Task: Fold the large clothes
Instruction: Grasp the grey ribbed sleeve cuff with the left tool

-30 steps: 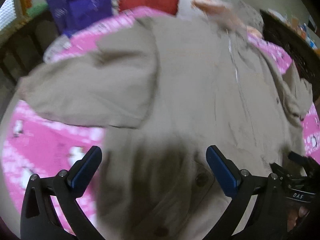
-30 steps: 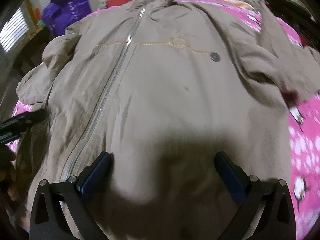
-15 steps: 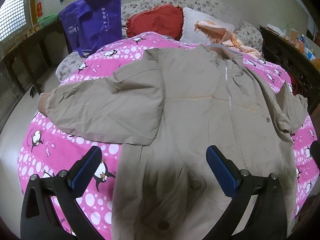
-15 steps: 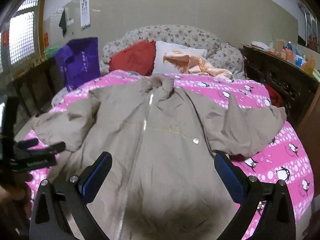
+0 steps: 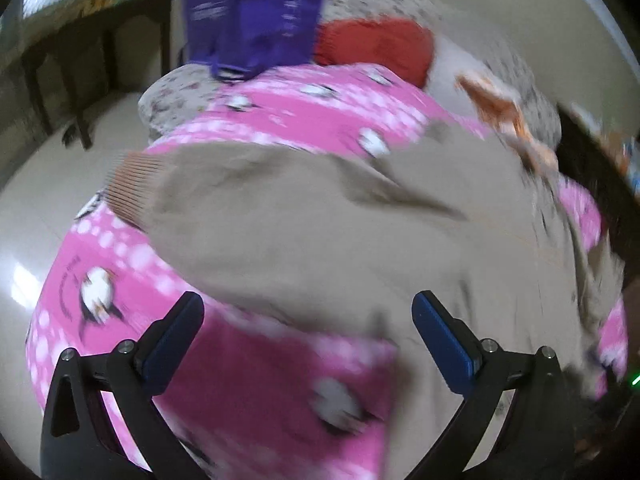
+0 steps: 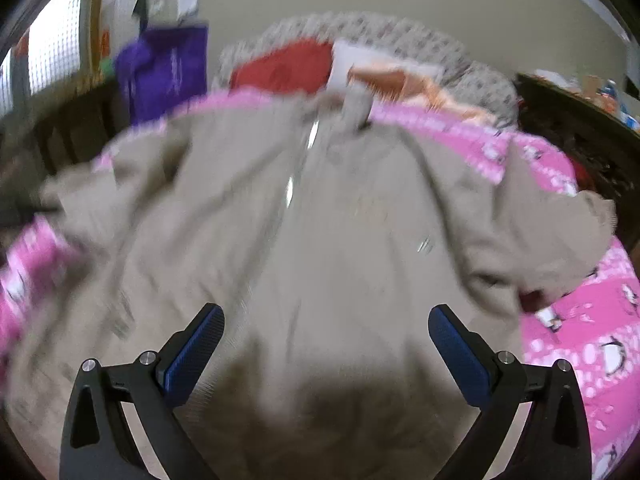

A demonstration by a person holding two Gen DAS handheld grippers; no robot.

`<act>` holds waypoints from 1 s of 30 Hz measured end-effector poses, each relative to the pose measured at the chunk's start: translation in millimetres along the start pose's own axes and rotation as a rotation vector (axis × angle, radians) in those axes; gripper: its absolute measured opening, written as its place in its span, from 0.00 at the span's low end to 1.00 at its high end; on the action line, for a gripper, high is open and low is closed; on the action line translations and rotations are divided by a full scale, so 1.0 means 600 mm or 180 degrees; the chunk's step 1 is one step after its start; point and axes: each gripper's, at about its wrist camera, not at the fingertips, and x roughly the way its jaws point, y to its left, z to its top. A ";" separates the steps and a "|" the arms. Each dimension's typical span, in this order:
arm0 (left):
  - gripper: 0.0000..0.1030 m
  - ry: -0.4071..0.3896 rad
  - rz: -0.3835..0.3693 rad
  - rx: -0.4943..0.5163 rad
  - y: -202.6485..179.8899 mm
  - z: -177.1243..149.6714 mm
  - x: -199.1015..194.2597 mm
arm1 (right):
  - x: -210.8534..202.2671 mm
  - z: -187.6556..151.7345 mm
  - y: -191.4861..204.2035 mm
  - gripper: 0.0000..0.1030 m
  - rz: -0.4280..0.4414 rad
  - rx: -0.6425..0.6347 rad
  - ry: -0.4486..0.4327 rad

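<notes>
Pink penguin bedspread (image 5: 256, 364) carries beige jacket (image 6: 320, 240), spread flat, zipper up. Left hand-held gripper (image 5: 306, 320) wide, empty, near jacket's left sleeve (image 5: 256, 208). Right hand-held gripper (image 6: 326, 332) wide, empty, over jacket's hem. Step: approach. Next: likely grasp sleeve, fold inward.

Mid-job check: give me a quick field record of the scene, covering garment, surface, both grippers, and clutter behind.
garment: tan jacket, spread front-up, zipper closed as far as blur allows
left sleeve: lying out sideways, ribbed cuff at bed edge
surface: pink penguin bedspread
left gripper: open, empty, above sleeve and bedspread
right gripper: open, empty, over jacket's lower front
behind: purple bag, red cushion, orange cloth
image quality: both views motion-blurred
</notes>
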 end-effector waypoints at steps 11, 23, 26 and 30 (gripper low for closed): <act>1.00 0.0132 -0.0778 -0.1270 0.170 0.027 0.109 | 0.042 -0.032 -0.015 0.99 0.0231 0.0215 0.0212; 0.49 -0.0539 -0.1319 -0.1305 0.178 0.027 0.040 | 0.039 -0.027 -0.017 0.99 0.0247 0.0232 0.0214; 0.39 -0.0515 -0.1277 -0.1299 0.178 0.037 0.049 | 0.039 -0.027 -0.017 0.99 0.0243 0.0229 0.0213; 0.26 -0.0602 -0.1318 -0.1349 0.171 0.044 0.043 | 0.040 -0.026 -0.018 0.99 0.0241 0.0228 0.0212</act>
